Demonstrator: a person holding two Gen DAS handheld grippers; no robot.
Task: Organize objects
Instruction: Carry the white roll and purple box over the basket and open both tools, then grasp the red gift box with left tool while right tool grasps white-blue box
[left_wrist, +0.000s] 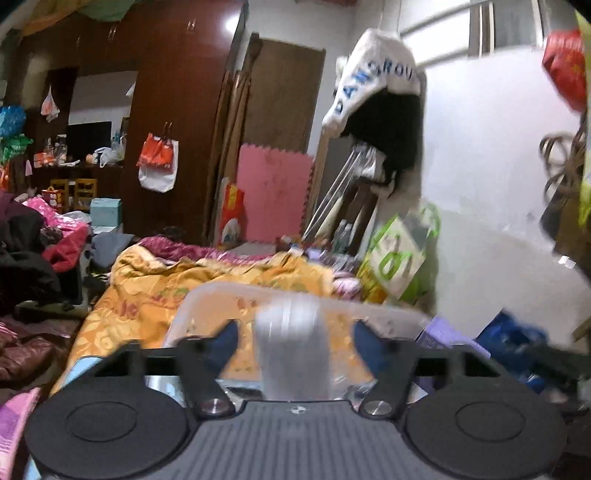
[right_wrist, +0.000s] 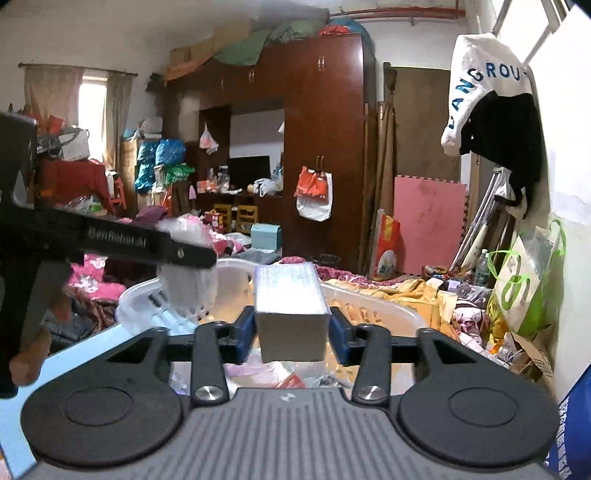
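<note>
Right gripper clamps grey box over clear bin; left gripper open around blurred white object

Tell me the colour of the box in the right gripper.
Silvery grey box, clearest in the right wrist view.

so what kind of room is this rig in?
Most likely a cluttered home bedroom: an orange quilt spread on a bed, a tall dark wooden wardrobe, and a TV in its alcove.
</note>
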